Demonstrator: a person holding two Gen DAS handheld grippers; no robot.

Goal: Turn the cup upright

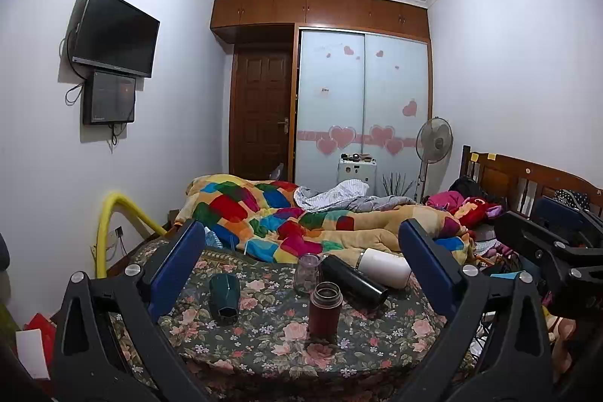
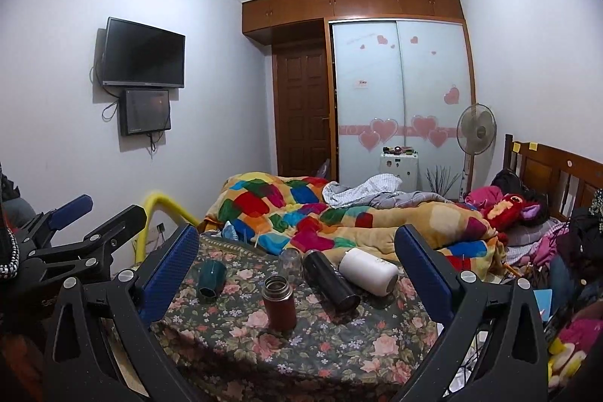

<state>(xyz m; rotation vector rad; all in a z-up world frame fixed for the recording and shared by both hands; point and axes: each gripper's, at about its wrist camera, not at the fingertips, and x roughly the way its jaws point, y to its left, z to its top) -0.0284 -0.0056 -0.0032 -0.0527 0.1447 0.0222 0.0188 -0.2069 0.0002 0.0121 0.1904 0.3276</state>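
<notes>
The dark green cup (image 1: 224, 300) stands mouth-down on the floral bedspread (image 1: 264, 356), its flat base up and its long axis about vertical, well left of the maroon flask (image 1: 325, 306). It sits just inside my left claw's (image 1: 301, 266) left finger, so I judge that claw nearer than my right claw (image 2: 297, 262), from which the cup lies off to the left. Both claws are spread wide, holding and touching nothing. The black bottle (image 1: 354, 283) and the white bottle (image 1: 384, 267) lie on their sides beyond.
</notes>
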